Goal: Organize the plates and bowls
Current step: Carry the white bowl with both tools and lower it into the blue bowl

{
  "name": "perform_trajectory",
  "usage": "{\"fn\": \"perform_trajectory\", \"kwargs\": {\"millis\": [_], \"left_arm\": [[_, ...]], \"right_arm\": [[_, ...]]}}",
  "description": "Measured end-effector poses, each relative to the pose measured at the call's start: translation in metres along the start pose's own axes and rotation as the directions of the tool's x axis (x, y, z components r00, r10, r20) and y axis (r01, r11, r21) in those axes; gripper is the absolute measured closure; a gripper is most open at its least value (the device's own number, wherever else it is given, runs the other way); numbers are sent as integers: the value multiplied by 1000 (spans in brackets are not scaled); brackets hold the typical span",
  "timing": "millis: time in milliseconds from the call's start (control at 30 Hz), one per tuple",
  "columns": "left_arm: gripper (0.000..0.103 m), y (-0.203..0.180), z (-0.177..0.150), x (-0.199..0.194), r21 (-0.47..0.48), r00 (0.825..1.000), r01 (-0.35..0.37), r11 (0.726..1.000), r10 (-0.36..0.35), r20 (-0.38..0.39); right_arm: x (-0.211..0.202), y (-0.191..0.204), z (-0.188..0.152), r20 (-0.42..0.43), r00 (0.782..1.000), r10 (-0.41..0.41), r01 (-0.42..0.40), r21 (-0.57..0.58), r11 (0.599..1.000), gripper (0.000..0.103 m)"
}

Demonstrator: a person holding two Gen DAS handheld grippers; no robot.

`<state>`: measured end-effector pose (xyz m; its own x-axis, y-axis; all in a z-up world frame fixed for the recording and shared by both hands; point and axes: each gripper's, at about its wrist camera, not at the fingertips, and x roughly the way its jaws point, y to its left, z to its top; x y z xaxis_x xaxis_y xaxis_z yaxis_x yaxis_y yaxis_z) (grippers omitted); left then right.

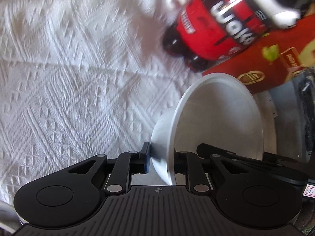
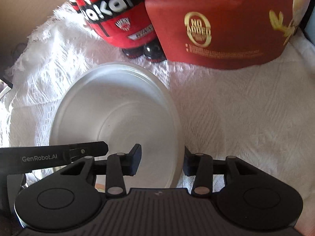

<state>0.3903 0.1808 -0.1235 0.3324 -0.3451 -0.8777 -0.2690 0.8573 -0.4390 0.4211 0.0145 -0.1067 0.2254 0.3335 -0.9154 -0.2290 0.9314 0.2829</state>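
White woven cloth (image 1: 69, 78) covers the work surface; I take the white bowl (image 1: 216, 118) as my landmark.

Left wrist view: the cloth fills everything left of the bowl. My left gripper (image 1: 160, 160) has its fingers pinched on the bowl's wall, the blue pad (image 1: 146, 160) pressing the outside and the other finger inside the rim. The bowl stands tipped on edge, its opening turned to the right. Up and behind the bowl stands a pack of dark bottles (image 1: 212, 29) in red wrap, blurred. Just right of that, behind the bowl, sits a red carton (image 1: 265, 64) with gold print.

Right wrist view: a second white bowl (image 2: 118, 122) lies on the cloth, mouth up towards the camera, slightly tilted. Left of it, the other tool's black arm (image 2: 53, 155) reaches in at its near-left edge. My right gripper (image 2: 162, 161) clamps this bowl's right rim, one finger inside, one outside. Behind it: the bottle pack, then the carton further right.
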Motion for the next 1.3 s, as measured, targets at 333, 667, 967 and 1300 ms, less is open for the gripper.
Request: {"fn": "perform_trajectory", "kwargs": {"millis": [333,667,967,1300], "left_arm": [[84,-29,-17,-95,59,990,61,996,-68,121],[78,-56,-79,-142,215,997,26,976,-39,61],[74,-46,-125,-144,268,1000,24,963,-19,-21],[79,-24,-126,-117,268,999,-25,963,30,-12]], "right_arm": [[-101,22,-18,231,972,32,-14,-79,997,61],[-162,23,-89,260,965,30,-8,-82,997,61],[-165,37,-158,198,980,-4,15,-56,998,61],[-123,28,-159,149,986,-70,71,-5,997,63]]}}
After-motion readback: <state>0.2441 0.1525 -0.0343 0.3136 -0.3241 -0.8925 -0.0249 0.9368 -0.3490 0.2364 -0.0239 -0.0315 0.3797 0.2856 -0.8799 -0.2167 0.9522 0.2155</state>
